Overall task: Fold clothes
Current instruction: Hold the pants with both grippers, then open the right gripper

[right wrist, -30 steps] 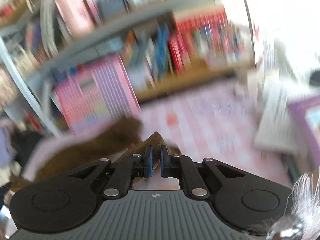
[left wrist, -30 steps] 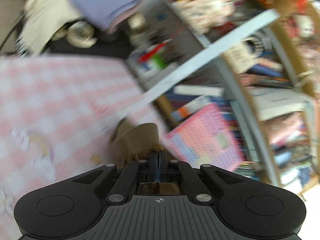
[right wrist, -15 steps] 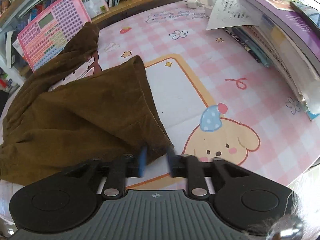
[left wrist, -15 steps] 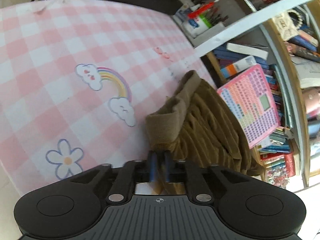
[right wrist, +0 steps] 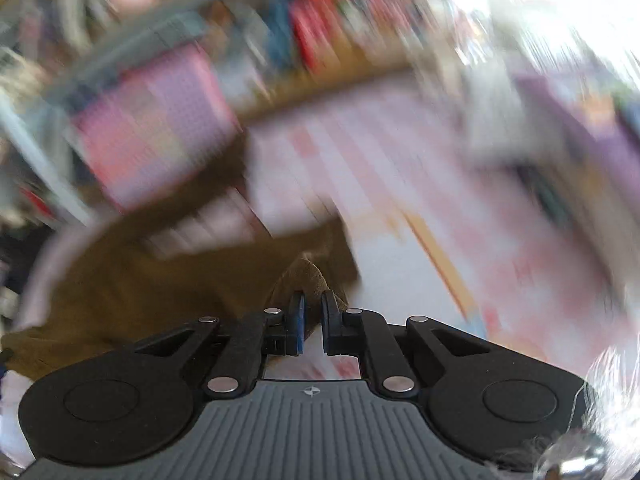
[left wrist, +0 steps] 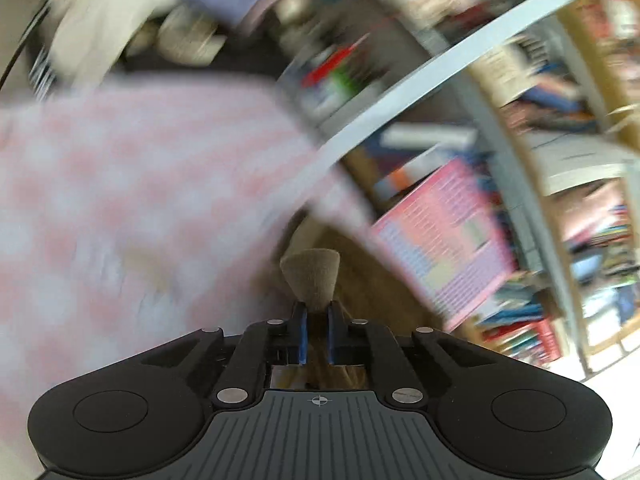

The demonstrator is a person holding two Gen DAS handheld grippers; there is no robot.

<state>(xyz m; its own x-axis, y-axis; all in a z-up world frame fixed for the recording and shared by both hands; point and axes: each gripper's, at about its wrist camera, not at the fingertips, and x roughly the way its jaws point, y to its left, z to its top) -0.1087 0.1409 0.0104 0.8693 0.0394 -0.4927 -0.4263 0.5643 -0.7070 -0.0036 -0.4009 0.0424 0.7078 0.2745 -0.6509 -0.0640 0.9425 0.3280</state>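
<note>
The brown garment [right wrist: 168, 280] was pinched by both the left gripper [left wrist: 315, 320] and the right gripper [right wrist: 311, 316] (views blurred), probably lifted for folding over the pink checked mat [left wrist: 120, 184].

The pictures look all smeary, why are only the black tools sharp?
Left wrist view: the pink checked tablecloth and bookshelves are streaked by motion blur, while the left tool and the pinched brown corduroy garment stay crisp, since the camera rides on the tool. Right wrist view: same smear, plus white glare at the top right; the right tool stays sharp.
</note>
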